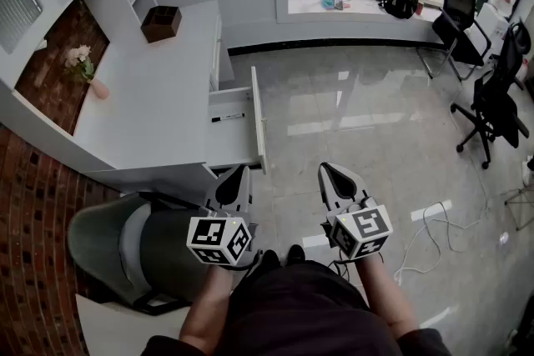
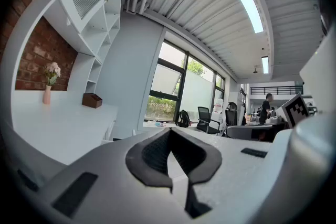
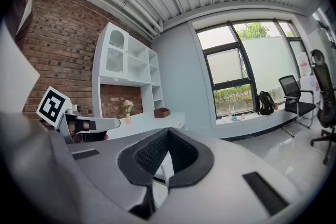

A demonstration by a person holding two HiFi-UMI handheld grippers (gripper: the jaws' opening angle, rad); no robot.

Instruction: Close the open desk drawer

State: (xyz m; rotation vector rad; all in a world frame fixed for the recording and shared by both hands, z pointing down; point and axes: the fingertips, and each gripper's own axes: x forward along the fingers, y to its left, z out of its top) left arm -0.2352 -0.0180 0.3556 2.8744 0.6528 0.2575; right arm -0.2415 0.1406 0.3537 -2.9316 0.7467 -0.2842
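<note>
white desk [image 1: 158, 104], drawer [image 1: 232, 137] open, left gripper [image 1: 239, 172] closed, right gripper [image 1: 328, 171] closed

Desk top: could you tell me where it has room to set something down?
The desk is bare from the vase across to its drawer side, and between vase and brown box. The open drawer holds only a pen; nothing is crowded.

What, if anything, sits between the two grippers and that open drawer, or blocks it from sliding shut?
Nothing visible does. Only bare floor separates the left gripper and right gripper from the drawer front. Inside the drawer, a black pen lies flat and should not block closing.
</note>
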